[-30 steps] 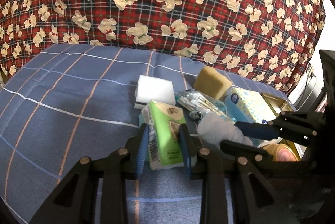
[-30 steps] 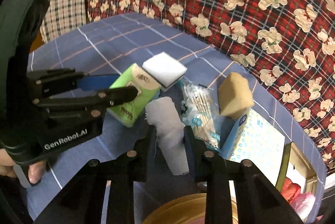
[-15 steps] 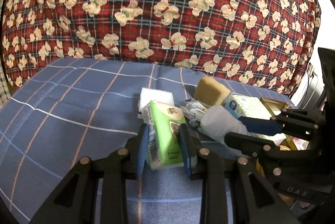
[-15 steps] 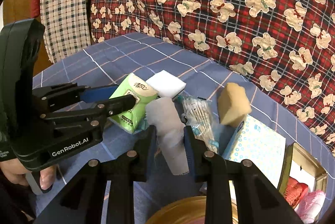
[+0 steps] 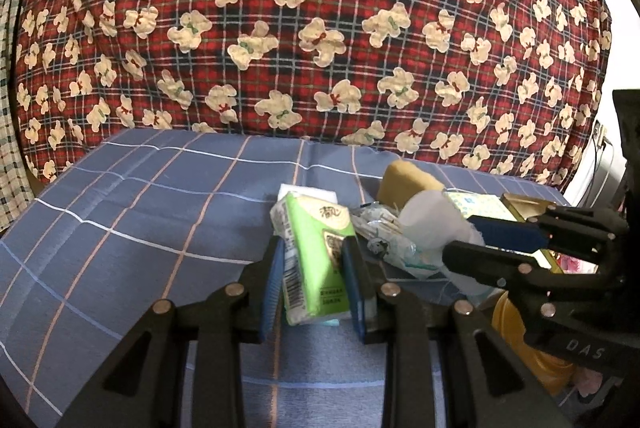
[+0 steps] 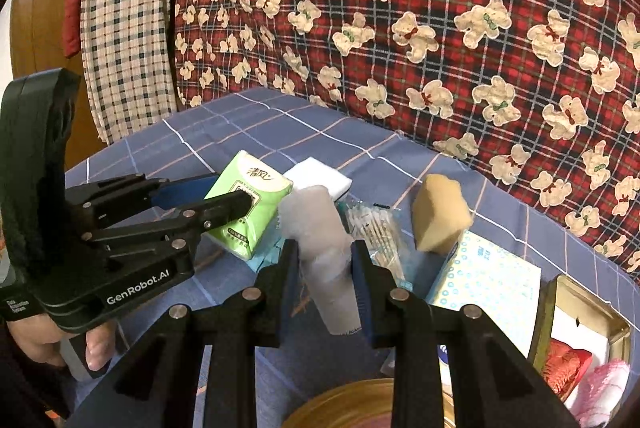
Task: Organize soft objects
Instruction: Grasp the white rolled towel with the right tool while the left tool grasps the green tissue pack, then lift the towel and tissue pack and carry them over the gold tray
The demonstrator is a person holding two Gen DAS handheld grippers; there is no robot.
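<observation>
Left wrist view shows my left tongs (image 5: 314, 278) clamped on the green tissue pack (image 5: 314, 252), one blue pad on each long side, with the pack standing upright between them. Compared with a second ago, the pack sits higher against the blue checked bedsheet (image 5: 140, 228) and the teddy-bear quilt (image 5: 320, 28) fills more of the frame, so I judge that I have lifted it clear of the pile.

At 3 o'clock in that view my right tongs (image 5: 476, 242) come in from the side, gripping the white gauze roll (image 5: 434, 224). In the right wrist view the right tongs (image 6: 322, 270) squeeze the gauze roll (image 6: 320, 240) around its lower half, and it too looks raised from the sheet, tilted a little toward 11 o'clock. The left tongs (image 6: 236, 194) appear there at 9 o'clock with the tissue pack (image 6: 250, 202) held just beside the roll.

Left on the bed are the white sponge block (image 6: 320, 180) at 12 o'clock, the bag of cotton swabs (image 6: 376, 232) just right of the roll, the tan sponge (image 6: 438, 218) at 2 o'clock leaning on the patterned tissue box (image 6: 492, 280), and an open gold tin (image 6: 560, 300) at 4 o'clock with red and pink soft items inside. A round gold container (image 6: 360, 404) shows at 6 o'clock.

Both lifts mean two items are now free to be carried; the tins near me look like the likely destinations, though I cannot tell which.
</observation>
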